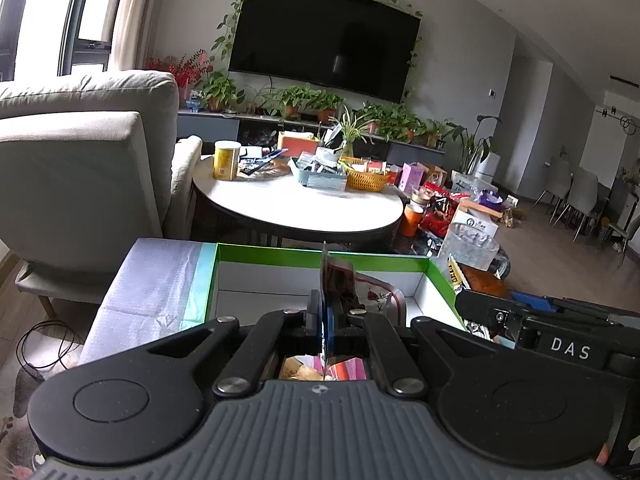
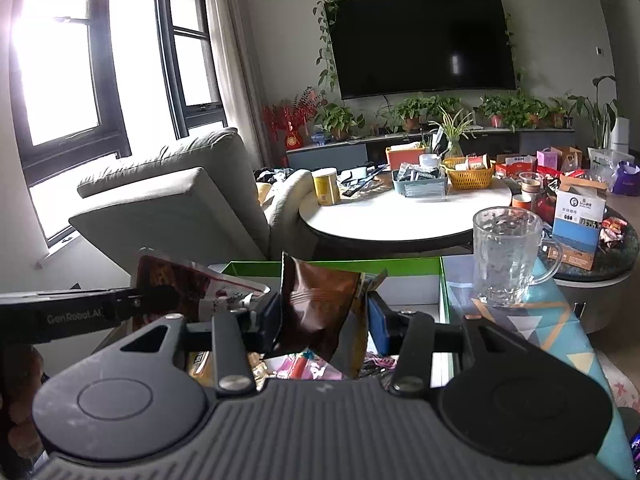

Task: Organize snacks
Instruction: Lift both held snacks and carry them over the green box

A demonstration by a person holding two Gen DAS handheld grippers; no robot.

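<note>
Over the green-rimmed box (image 1: 280,254), the left gripper (image 1: 325,312) pinches a thin red-and-white snack packet (image 1: 340,276) nearly flat. The right gripper (image 2: 324,312), jaws wide, clamps a brown pouch (image 2: 316,300). Its body reads "DAS"; the left's "GenRobot.AI".

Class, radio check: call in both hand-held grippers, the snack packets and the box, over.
Left hand-held gripper shut on thin snack packet. Right hand-held gripper clamping brown snack bag. Both over green-rimmed box. Glass mug stands beside box.

loose snacks (image 2: 308,368) mostly hidden under gripper body; box label (image 2: 580,208) unreadable
</note>
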